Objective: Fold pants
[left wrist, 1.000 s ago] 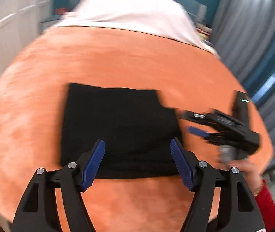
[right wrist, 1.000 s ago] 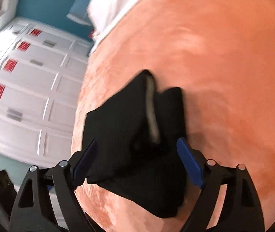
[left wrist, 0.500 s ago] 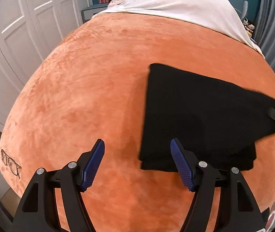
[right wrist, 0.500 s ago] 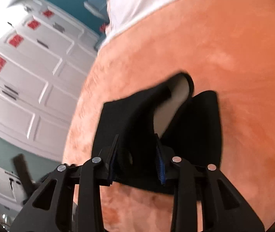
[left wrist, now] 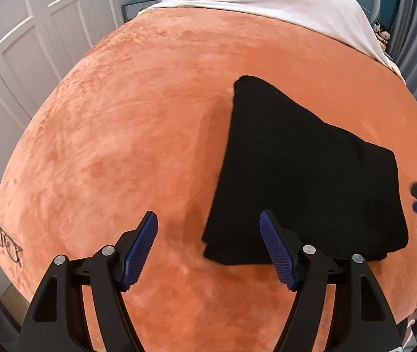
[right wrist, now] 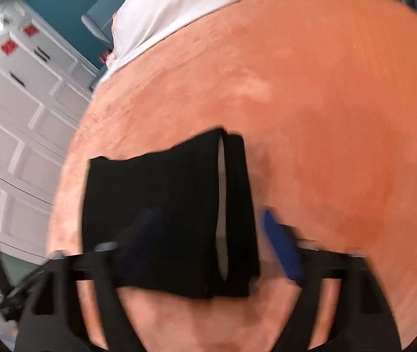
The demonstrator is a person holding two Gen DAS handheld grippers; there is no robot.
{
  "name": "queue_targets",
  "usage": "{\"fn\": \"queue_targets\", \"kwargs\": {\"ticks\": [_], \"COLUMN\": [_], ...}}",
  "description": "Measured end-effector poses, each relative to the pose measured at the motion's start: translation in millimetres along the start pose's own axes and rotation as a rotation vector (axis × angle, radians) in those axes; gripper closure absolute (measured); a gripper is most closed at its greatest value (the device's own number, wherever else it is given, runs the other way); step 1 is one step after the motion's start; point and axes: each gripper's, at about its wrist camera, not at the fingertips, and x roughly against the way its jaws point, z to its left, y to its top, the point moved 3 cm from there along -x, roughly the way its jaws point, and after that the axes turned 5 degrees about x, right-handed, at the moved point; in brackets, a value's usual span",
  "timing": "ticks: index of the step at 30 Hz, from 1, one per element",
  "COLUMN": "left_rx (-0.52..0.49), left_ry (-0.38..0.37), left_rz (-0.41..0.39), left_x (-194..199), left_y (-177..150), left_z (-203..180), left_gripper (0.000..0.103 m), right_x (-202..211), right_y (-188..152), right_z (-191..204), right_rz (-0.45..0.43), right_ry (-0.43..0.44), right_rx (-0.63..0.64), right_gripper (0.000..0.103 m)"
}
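The black folded fabric pants (left wrist: pixel 302 176) are lying flat as a compact, roughly four-sided bundle on the orange plush bed cover (left wrist: pixel 138 123). In the right wrist view the stacked layers are showing along one side, with a thin pale strip (right wrist: pixel 221 205) peeking out between two folds; that view is blurring, so finer detail is not readable.

The left gripper (left wrist: pixel 208 246) is hovering with its blue-padded jaws spread wide and nothing between them; its right-hand pad is overlapping the bundle's near corner in the picture, but contact cannot be told. The right gripper (right wrist: pixel 208 234) is opening its jaws, which are straddling the near end of the pants without the pads pressing on the cloth; its tip is also poking in at the right edge of the left wrist view.

Broad bare cover is stretching left of and beyond the bundle. A pair of dark-framed eyeglasses (left wrist: pixel 8 243) is resting near the cover's left edge, well apart from the pants. A white sheet (left wrist: pixel 281 3) is covering the far end, and white panelled wardrobe doors (left wrist: pixel 17 58) are standing along the left side.
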Motion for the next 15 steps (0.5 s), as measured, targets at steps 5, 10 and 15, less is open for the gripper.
{"fn": "queue_targets", "kwargs": {"ticks": [5,10,15], "left_rx": [-0.047,-0.094,-0.096], "left_ry": [0.001,0.020,0.028], "left_rz": [-0.016,-0.001,0.035], "left_x": [5,-2,-22], "left_y": [2,0,-4], "left_z": [-17,-25,-23], "left_gripper": [0.031,0.031,0.029], "right_x": [-32,-59,-74], "right_y": [24,53,52], "right_z": [31,32,-10], "right_rz": [-0.006,0.036,0.080], "right_ry": [-0.052,-0.100,-0.076], "right_rx": [0.164,0.189,0.109], "right_gripper": [0.027,0.098,0.089]}}
